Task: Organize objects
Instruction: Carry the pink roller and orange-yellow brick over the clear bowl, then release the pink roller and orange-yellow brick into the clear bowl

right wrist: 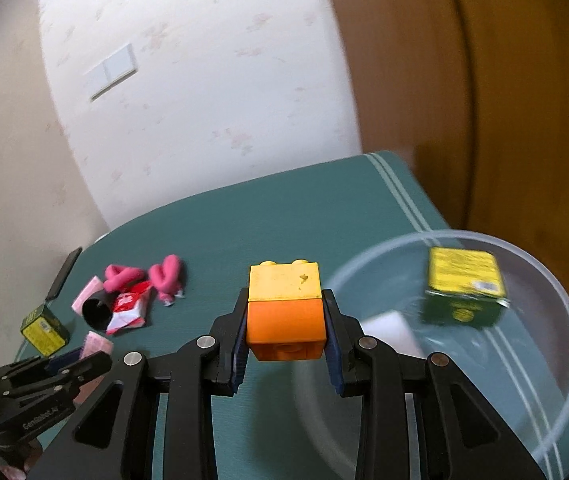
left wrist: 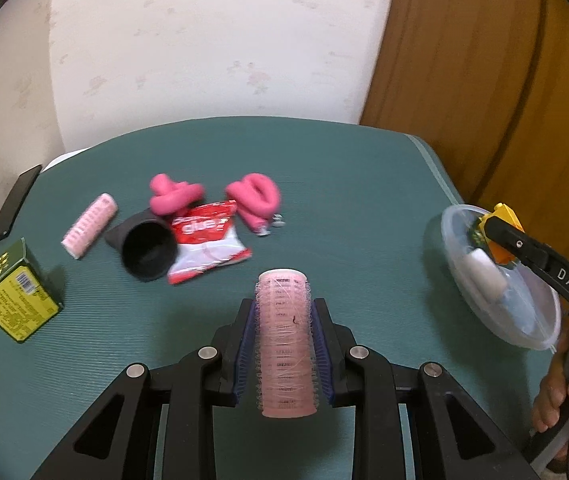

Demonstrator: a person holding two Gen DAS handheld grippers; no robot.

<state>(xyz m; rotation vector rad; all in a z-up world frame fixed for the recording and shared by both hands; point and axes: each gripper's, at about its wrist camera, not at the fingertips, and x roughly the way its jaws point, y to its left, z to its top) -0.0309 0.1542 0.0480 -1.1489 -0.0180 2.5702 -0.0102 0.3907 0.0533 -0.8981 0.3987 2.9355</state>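
Note:
My left gripper (left wrist: 284, 308) is shut on a pink hair roller (left wrist: 286, 340), which stands lengthwise between the blue pads above the green mat (left wrist: 364, 208). My right gripper (right wrist: 286, 300) is shut on a yellow-and-orange toy block (right wrist: 284, 308) and hovers just left of a clear plastic bowl (right wrist: 560, 300). In the bowl lie a green-and-yellow box (right wrist: 464, 284) and a white object (right wrist: 392, 330). From the left wrist view the right gripper (left wrist: 484, 236) holds the block (left wrist: 504, 216) at the rim of the bowl (left wrist: 524, 320).
On the mat's left lie a second pink roller (left wrist: 90, 224), a black cup on its side (left wrist: 148, 246), a red-and-white packet (left wrist: 208, 246), two pink foam curlers (left wrist: 254, 196), another green box (left wrist: 14, 296) and a dark phone (left wrist: 14, 204). A wooden door (left wrist: 484, 80) stands at the right.

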